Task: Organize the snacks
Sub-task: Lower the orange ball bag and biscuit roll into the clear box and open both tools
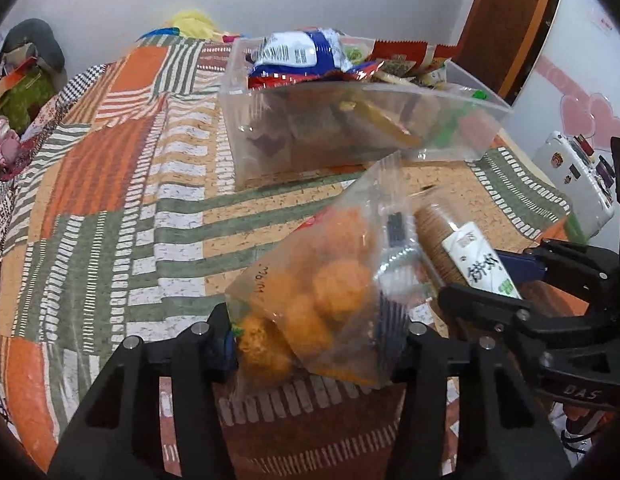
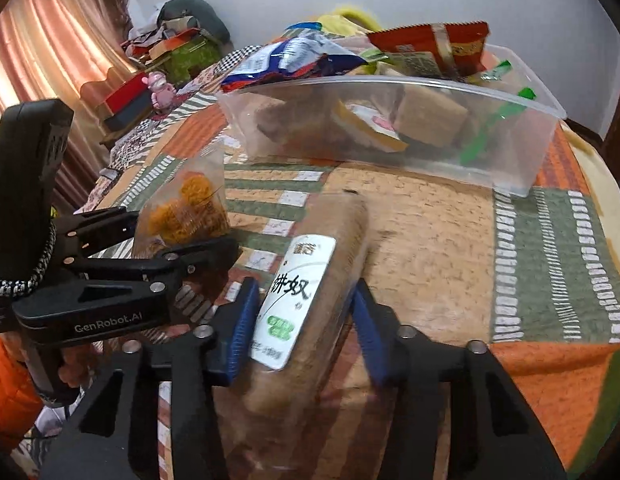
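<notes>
My left gripper [image 1: 313, 340] is shut on a clear bag of orange snack balls [image 1: 329, 288], held above the patchwork cloth. The bag also shows in the right wrist view [image 2: 186, 208], between the left gripper's fingers [image 2: 198, 252]. My right gripper [image 2: 302, 320] is shut on a brown biscuit roll with a white label [image 2: 310, 288]; it shows at the right of the left wrist view [image 1: 461, 248]. A clear plastic bin [image 1: 310, 136] full of snack packets stands beyond both; in the right wrist view it [image 2: 389, 128] is ahead.
A patchwork cloth [image 1: 110, 200] covers the surface. Clutter with a pink toy [image 2: 160, 84] and boxes lies at the far left. A white device [image 1: 577, 184] sits at the right edge by a wooden door.
</notes>
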`<state>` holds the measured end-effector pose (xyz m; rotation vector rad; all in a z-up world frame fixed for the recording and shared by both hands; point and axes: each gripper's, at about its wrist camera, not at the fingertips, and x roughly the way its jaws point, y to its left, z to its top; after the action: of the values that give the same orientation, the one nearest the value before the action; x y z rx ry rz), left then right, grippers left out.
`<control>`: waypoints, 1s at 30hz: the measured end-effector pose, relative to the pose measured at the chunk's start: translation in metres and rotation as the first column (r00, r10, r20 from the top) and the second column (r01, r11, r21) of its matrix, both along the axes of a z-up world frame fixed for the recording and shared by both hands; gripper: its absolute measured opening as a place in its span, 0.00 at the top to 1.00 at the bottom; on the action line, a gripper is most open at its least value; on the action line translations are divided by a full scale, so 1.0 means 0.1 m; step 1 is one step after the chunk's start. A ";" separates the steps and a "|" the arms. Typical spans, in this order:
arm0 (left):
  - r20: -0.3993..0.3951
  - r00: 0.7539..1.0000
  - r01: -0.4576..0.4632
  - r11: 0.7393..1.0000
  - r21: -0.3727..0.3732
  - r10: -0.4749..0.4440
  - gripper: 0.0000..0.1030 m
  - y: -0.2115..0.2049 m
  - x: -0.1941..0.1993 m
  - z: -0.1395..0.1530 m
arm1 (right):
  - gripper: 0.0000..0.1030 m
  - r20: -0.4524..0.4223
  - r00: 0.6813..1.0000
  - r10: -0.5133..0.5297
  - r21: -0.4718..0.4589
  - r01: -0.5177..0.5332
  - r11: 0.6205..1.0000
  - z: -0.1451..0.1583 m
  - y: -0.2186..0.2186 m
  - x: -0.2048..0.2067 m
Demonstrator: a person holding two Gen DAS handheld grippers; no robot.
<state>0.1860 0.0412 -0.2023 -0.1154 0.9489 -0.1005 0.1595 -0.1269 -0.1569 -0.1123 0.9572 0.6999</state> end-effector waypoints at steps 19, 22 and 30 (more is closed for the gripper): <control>0.164 0.986 0.002 1.000 -0.012 0.000 0.50 -0.09 0.06 0.78 | 0.69 0.164 0.975 -0.152 0.096 0.137 0.986 0.61 -0.51 0.17; 0.186 0.983 0.007 1.000 -0.016 -0.004 0.50 -0.15 0.20 0.90 | 0.69 0.186 0.963 -0.194 0.115 0.175 0.978 0.70 -0.56 0.29; 0.229 0.973 0.015 1.000 0.002 -0.015 0.50 -0.32 0.66 1.11 | 0.69 0.225 0.927 -0.298 0.150 0.270 0.951 0.85 -0.65 0.65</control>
<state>0.2515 0.0094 -0.0910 -0.0942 0.7188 -0.1255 0.2240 -0.1917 -0.0723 0.0433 0.6744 0.4584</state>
